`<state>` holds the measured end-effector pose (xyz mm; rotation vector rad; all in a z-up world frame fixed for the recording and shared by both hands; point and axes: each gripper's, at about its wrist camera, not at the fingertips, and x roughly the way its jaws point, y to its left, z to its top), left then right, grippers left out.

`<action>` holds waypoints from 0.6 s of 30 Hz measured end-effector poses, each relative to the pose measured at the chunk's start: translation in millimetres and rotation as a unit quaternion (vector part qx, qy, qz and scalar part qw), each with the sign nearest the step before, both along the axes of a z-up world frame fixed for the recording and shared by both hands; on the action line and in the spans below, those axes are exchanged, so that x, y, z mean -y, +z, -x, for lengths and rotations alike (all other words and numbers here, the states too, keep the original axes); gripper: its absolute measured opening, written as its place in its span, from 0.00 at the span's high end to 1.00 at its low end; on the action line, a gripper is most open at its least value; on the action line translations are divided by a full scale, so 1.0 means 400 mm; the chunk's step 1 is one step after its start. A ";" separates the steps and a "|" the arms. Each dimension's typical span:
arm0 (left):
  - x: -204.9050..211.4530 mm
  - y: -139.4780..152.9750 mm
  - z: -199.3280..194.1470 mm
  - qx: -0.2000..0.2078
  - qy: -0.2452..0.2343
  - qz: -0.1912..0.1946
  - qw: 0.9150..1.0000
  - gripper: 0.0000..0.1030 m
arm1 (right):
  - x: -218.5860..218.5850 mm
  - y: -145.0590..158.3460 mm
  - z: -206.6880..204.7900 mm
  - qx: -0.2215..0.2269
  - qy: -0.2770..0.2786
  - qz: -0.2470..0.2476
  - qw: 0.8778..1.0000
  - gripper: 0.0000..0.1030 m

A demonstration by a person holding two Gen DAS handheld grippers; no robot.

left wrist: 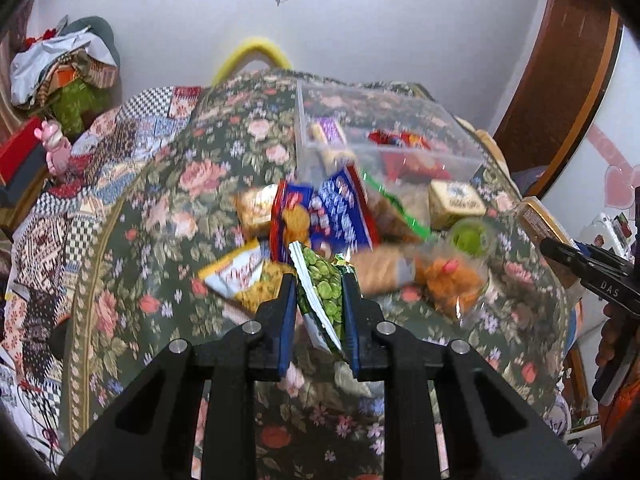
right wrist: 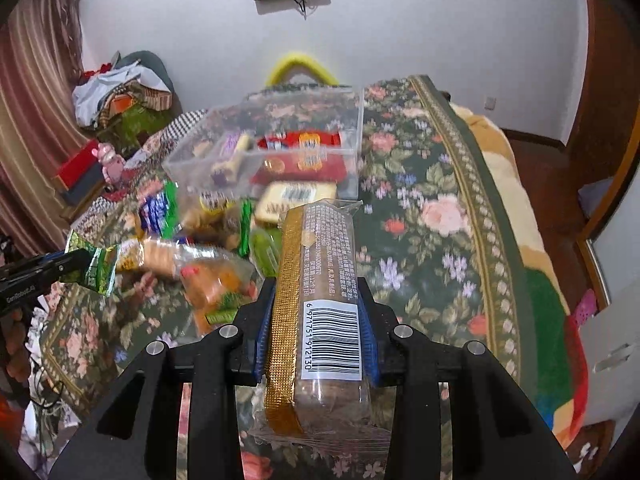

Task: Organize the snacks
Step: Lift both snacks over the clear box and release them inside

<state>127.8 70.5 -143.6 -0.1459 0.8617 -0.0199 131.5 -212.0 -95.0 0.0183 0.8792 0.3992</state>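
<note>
My left gripper (left wrist: 318,284) is shut on a green pea snack packet (left wrist: 326,300) and holds it above the floral cloth; it also shows in the right wrist view (right wrist: 98,270). My right gripper (right wrist: 318,288) is shut on a long clear biscuit pack (right wrist: 320,304) with a gold strip and a barcode. A clear plastic bin (left wrist: 384,148) holding a few snacks stands beyond a pile of loose snack packets (left wrist: 320,216); the bin also shows in the right wrist view (right wrist: 280,148). The right gripper's tip (left wrist: 588,268) shows at the right edge of the left wrist view.
A floral green cloth (right wrist: 420,208) covers the surface. A yellow biscuit pack (right wrist: 298,196) lies in front of the bin. Piled clothes (left wrist: 60,72) and a pink toy (left wrist: 54,148) are at the far left. A wooden door frame (left wrist: 568,92) stands right.
</note>
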 end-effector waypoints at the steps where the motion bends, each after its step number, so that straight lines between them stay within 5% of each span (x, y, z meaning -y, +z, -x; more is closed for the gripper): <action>1: 0.001 0.011 -0.006 0.006 0.000 -0.002 1.000 0.79 | -0.002 0.008 -0.003 0.005 0.001 -0.002 1.000 0.68; 18: 0.038 0.142 -0.178 0.071 -0.020 -0.010 0.997 0.79 | -0.068 0.084 -0.113 0.054 0.020 -0.020 0.998 0.68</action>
